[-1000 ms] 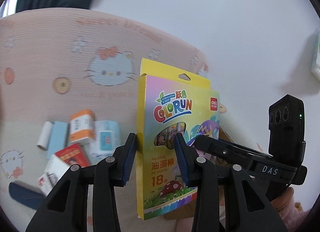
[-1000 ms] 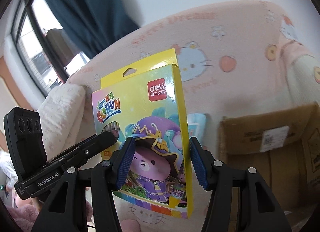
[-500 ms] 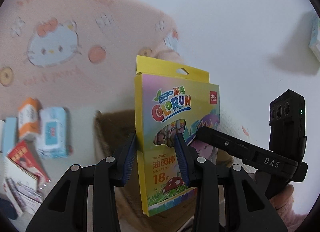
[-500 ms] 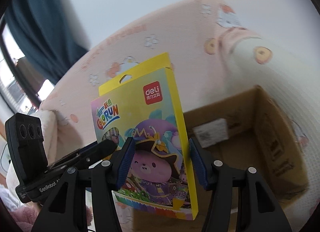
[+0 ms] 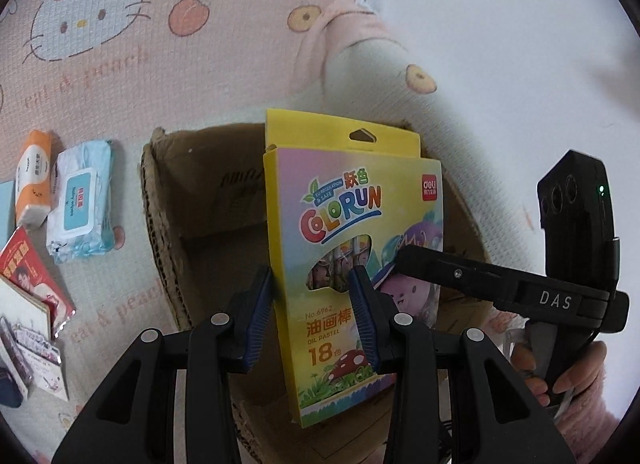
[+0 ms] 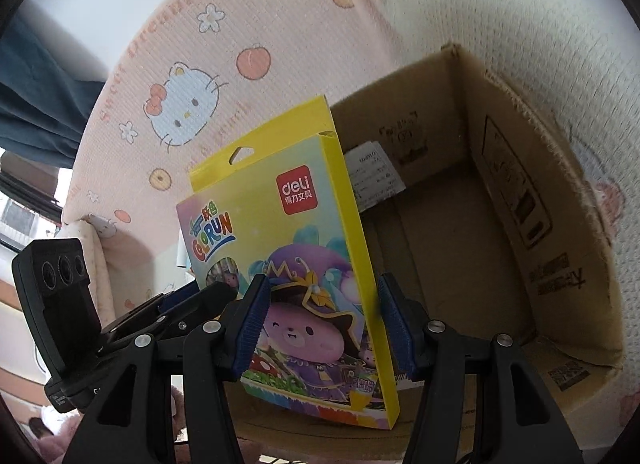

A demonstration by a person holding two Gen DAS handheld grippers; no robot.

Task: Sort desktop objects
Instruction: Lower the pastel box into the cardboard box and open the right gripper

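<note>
Since the earlier frames the pastel box (image 5: 352, 264), carried by both grippers, has travelled from over the sheet beside the loose packets (image 5: 78, 203) to a position above the open carton (image 6: 500, 223). The carton, formerly at the frame's right edge, now fills the view beneath the box. Both views have tipped downward; window and curtain have nearly left frame.

Both grippers: black plastic frames, blue ribbed pads on the jaws, round silver screws on the arms. Left gripper (image 5: 312, 304) and right gripper (image 6: 322, 324) alike in build. Black camera block (image 5: 576, 215) with three lenses, green light, white "DAS" lettering. Fluffy pink sleeve (image 5: 588, 416) at the wrist.
</note>
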